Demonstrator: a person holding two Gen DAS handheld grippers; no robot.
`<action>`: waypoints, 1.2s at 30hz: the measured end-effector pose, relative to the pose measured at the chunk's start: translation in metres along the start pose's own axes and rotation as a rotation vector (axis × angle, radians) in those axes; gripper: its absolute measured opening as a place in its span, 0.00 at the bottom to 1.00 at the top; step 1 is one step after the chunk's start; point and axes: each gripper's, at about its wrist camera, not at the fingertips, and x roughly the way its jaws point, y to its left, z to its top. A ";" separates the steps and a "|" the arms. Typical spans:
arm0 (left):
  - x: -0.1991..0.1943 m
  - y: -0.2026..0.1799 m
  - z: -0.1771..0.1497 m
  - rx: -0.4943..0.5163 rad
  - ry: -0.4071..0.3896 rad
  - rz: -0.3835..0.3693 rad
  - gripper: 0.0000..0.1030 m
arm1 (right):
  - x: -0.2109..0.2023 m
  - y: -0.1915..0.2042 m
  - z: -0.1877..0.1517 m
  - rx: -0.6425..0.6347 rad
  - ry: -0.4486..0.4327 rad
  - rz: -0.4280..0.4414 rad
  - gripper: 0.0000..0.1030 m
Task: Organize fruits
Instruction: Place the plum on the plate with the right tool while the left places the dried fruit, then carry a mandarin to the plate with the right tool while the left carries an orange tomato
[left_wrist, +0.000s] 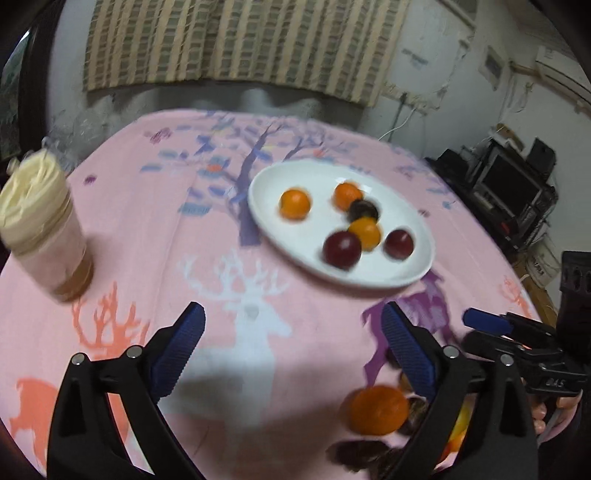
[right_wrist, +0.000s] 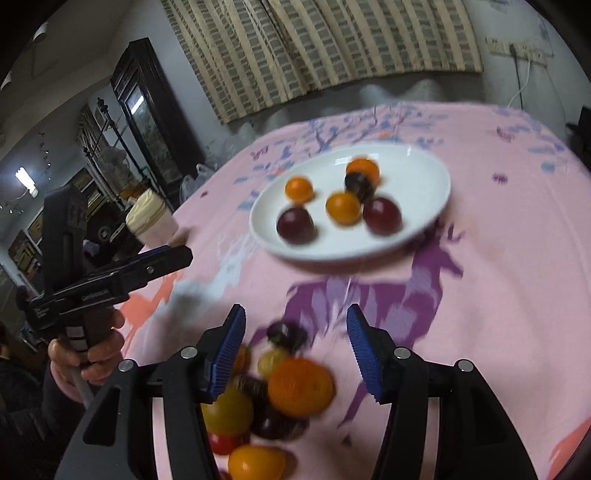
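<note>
A white oval plate (left_wrist: 369, 280) (right_wrist: 424, 229) on the pink tablecloth holds several small fruits, orange ones (left_wrist: 294, 203) and dark red ones (left_wrist: 342, 249). A pile of loose fruits lies on the cloth nearer to me, with a big orange one (left_wrist: 378, 409) (right_wrist: 300, 386) among them. My left gripper (left_wrist: 293, 336) is open and empty above the cloth, left of the pile. My right gripper (right_wrist: 295, 341) is open and empty right above the pile. The right gripper also shows in the left wrist view (left_wrist: 491, 325), and the left gripper in the right wrist view (right_wrist: 162, 260).
A jar with a cream cloth cover (left_wrist: 40, 221) (right_wrist: 153, 219) stands at the table's left side. Dark cabinets (right_wrist: 147, 118) stand to the left, electronics (left_wrist: 509, 184) to the right beyond the table edge.
</note>
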 end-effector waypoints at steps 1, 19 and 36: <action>0.003 0.002 -0.004 -0.006 0.021 -0.008 0.91 | 0.002 0.000 -0.005 0.006 0.024 0.006 0.56; -0.006 0.001 -0.009 0.008 0.016 -0.034 0.91 | 0.015 -0.012 -0.030 0.098 0.148 0.051 0.41; 0.006 -0.056 -0.051 0.383 0.233 -0.246 0.56 | -0.010 -0.021 -0.019 0.144 0.029 0.050 0.41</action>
